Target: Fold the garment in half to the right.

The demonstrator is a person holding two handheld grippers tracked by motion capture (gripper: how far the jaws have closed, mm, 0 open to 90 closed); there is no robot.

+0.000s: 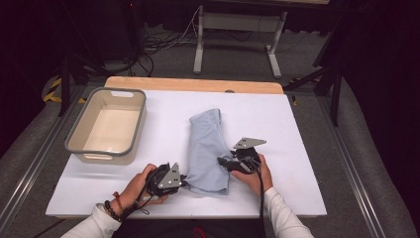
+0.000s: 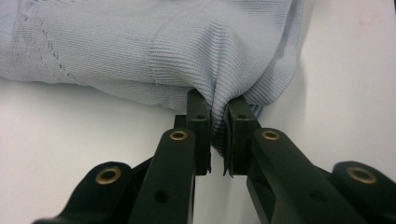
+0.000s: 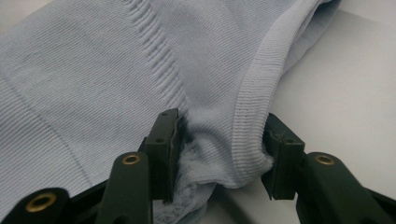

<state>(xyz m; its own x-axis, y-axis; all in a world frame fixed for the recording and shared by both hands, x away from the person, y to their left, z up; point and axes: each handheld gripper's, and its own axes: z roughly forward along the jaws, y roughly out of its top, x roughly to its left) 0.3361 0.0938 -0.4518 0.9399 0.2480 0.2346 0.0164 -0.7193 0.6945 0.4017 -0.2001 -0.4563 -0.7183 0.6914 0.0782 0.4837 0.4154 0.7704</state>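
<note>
High view: light-blue knit garment lies folded lengthwise near the middle of the white table, w/ its near end toward the person. Left gripper sits at the garment's near-left corner, held in the left hand; right gripper is at the garment's right edge, a bit farther up, held in the right hand. Both hands rest low over the table, sleeves coming in from the bottom. Beige tub w/ grey rim stands on the table's left side, well apart from the garment. Left gripper view: the left gripper has its jaws nearly together, clamped on a bunched pinch of the garment's edge; fabric is squeezed thin btwn the pads and puckers above them, white table beneath. Right gripper view: the right gripper has its jaws partly apart but closed on a thick fold of the garment, incl. the ribbed hem; both pads press into the fabric, which bulges btwn them. The garment's bulk lies flat on the table beyond both grips.
</note>
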